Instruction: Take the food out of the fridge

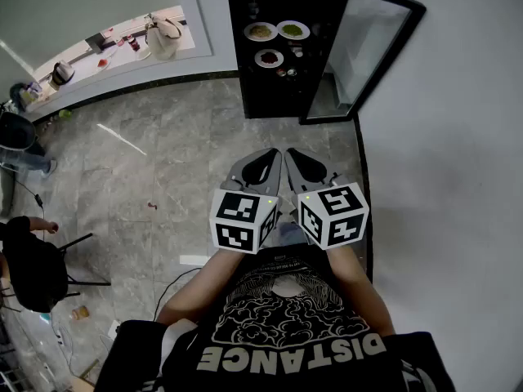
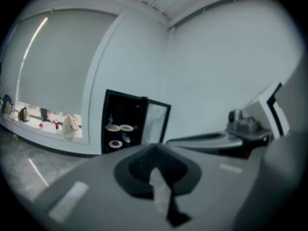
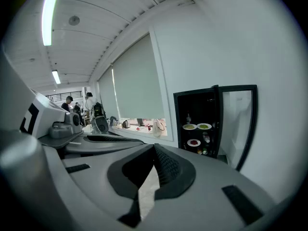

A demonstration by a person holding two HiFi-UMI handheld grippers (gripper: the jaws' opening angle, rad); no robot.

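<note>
Well, both grippers are empty, and the fridge stands open ahead of them.
Your shirt (image 1: 294, 333) reads "DISTANCE". Your left gripper (image 1: 263, 160) and right gripper (image 1: 294, 160) sit side by side, each with its jaws pressed together on nothing. Well ahead of them, across the grey floor tiles (image 1: 188, 137), the black fridge (image 1: 278, 88) has its glass door (image 1: 368, 47) swung right. Inside, a plate of yellowish food (image 1: 261, 32) and a plate of green food (image 1: 292, 30) share a shelf, with a plate of red food (image 1: 269, 58) below.

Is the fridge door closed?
No, the door stands open, and plates of food show on the shelves inside.
</note>
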